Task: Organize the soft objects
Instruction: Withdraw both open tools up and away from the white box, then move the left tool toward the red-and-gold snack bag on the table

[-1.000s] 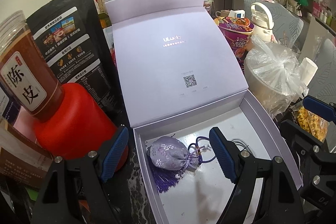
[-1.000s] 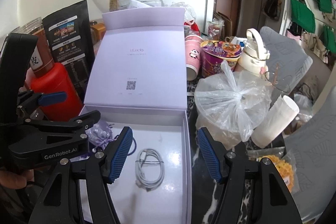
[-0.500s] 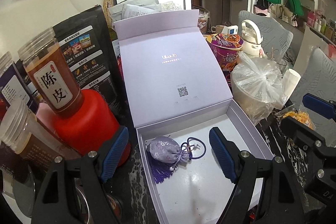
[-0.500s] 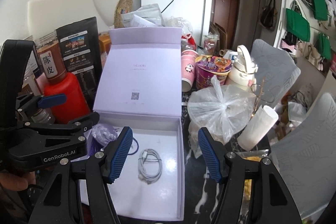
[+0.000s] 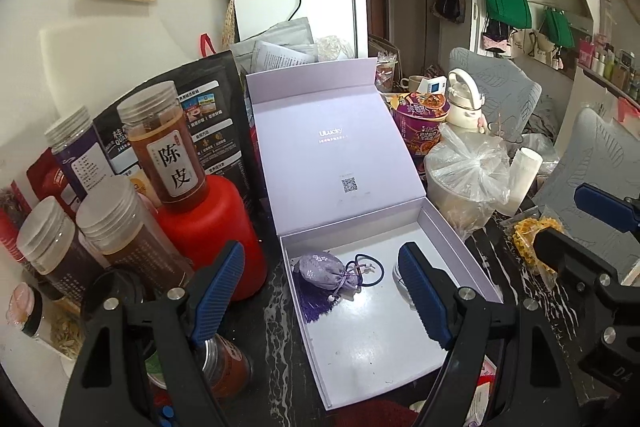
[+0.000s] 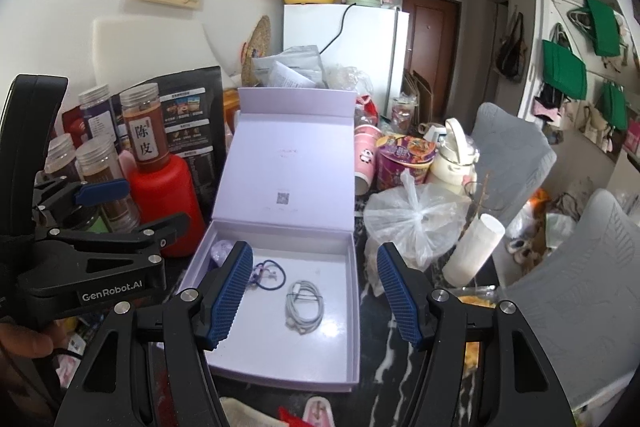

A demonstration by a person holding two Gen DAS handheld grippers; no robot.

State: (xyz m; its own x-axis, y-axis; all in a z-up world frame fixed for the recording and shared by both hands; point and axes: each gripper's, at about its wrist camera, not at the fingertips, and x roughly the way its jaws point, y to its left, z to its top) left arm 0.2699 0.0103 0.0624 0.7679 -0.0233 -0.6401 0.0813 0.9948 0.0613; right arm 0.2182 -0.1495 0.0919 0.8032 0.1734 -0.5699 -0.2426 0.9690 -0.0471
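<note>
Box: we see an open lilac gift box [image 6: 352, 307] at the frame's centre on a dark marbled tabletop [image 5: 280, 347], lid standing upright behind it.
Sachet: a small purple drawstring pouch [image 5: 324, 271] lies in the box's upper left corner (its tassel trails toward the lower left).
Hair tie: a dark blue loop [image 6: 274, 273] lies just beside the pouch.
Cable: a coiled white cable [image 6: 304, 305] rests mid-box.
Left gripper [image 5: 320, 295]: fingers apart, holding nothing, in the lower frame above the box.
Right gripper [image 6: 314, 295]: fingers apart, empty.
Left side: jars and a red bottle [image 5: 212, 227].
</note>
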